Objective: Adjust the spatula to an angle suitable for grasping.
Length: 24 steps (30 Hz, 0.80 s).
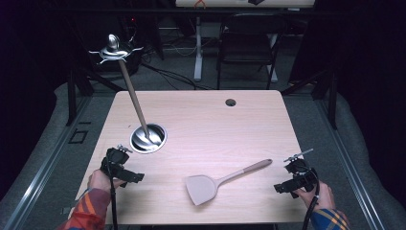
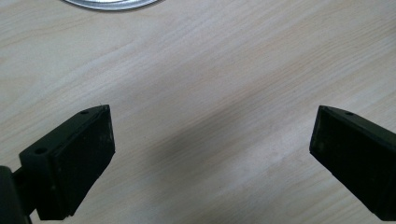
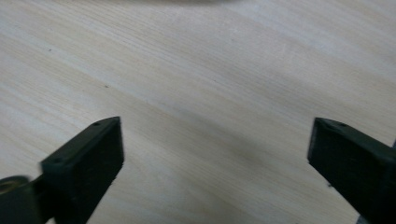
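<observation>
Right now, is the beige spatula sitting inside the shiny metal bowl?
No, the beige spatula lies flat on the light wooden table, apart from the shiny metal bowl, which holds a long wooden-handled utensil.

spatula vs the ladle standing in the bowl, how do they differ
The spatula lies flat on the table, near the front between the two hand-held grippers; the ladle stands tilted, its scoop in the metal bowl at the table's left.
The spatula ends in a flat, broad blade; the ladle ends in a rounded scoop.
The spatula's blade is matte and pale; the ladle's scoop is shiny metal.
Both have long, pale brown handles, and nothing grips either.
</observation>
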Motion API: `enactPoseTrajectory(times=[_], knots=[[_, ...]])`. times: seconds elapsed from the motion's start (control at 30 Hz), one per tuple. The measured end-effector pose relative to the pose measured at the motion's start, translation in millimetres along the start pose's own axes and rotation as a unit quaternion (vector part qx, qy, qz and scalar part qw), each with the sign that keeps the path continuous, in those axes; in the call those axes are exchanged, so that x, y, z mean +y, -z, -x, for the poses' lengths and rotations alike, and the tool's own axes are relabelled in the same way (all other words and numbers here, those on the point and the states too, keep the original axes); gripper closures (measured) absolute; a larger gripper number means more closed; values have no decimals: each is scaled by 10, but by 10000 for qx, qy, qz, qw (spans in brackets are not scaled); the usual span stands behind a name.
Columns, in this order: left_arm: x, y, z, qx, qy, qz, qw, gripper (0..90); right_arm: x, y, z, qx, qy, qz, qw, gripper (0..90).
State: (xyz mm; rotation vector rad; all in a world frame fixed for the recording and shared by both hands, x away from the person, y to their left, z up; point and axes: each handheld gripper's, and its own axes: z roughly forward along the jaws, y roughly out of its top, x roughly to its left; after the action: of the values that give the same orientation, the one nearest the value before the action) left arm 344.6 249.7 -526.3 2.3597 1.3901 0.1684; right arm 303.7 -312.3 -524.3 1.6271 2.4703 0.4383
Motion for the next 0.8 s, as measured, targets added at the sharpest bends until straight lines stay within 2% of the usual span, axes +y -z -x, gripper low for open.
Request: enactPoseTrajectory(times=[0.13,0.17,0.33,0.53,0.8], knots=[[13,-3,12,-6,-25,10,10000,0,-2,-11,-6,49,-8,5,10000,76],[20,-6,19,-6,-42,33,10000,0,-2,-12,-1,27,35,-53,10000,86],[20,-16,11,-33,-40,35,10000,0,17,-13,-23,-55,83,-18,9999,144],[37,-4,20,-45,-113,110,9999,0,22,-18,-48,-80,164,-88,9998,146],[118,28,117,-132,-234,306,9992,0,26,-25,-50,-99,184,-106,9997,137]])
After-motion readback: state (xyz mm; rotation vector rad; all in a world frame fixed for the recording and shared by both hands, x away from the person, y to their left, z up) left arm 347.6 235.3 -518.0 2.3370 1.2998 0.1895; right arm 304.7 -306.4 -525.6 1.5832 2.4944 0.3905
